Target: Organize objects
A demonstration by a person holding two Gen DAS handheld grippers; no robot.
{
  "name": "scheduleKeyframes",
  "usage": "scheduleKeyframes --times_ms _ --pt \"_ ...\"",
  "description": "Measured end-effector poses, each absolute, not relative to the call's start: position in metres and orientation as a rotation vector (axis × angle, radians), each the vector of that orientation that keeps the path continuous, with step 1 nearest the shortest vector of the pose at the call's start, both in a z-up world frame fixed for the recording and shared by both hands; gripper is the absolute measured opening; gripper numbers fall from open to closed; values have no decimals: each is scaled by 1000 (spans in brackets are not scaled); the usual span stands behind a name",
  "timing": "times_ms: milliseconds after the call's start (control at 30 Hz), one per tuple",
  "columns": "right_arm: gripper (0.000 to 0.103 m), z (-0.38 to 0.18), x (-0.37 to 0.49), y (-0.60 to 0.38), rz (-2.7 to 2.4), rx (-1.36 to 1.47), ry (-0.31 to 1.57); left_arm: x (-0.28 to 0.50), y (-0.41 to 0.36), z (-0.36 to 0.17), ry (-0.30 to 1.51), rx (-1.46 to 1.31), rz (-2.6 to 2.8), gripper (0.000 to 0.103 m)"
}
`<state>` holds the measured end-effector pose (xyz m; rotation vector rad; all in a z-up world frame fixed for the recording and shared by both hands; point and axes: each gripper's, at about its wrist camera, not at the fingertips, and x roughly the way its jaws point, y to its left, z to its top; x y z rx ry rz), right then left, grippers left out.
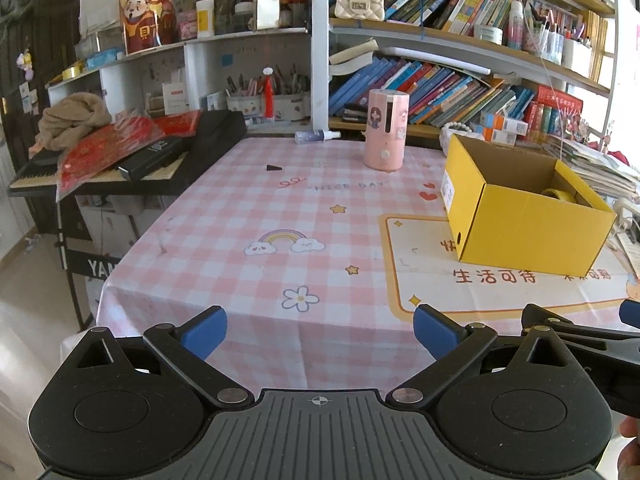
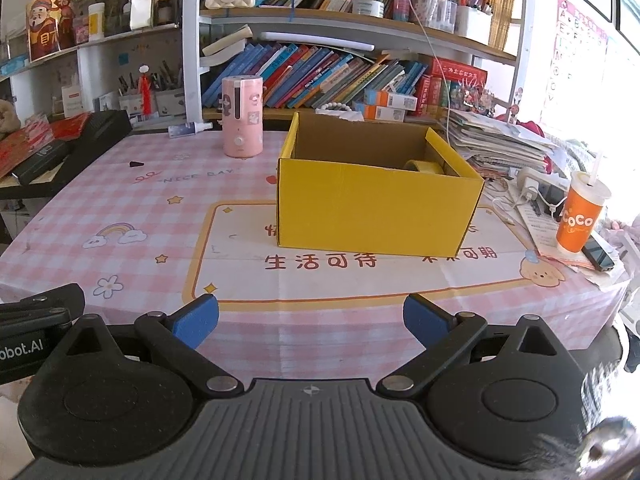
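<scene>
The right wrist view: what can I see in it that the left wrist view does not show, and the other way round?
Only the right wrist view shows the orange CoCo cup with its straw, the dark phone beside it and the white charger, all right of the yellow box.

Only the left wrist view shows the beige cloth lying on the black keyboard and the floor left of the table.

Both show the yellow box, the tape roll inside it, the pink humidifier, the small spray bottle lying behind it, the checked tablecloth and the bookshelves.
</scene>
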<state>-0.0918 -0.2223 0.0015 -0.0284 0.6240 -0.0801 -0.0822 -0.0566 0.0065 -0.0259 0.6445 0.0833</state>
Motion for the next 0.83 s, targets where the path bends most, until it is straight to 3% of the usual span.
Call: scheduleKeyframes --times_ms 833 --pt "99 1 -85 -228 -94 -33 629 -70 -58 6 670 -22 69 103"
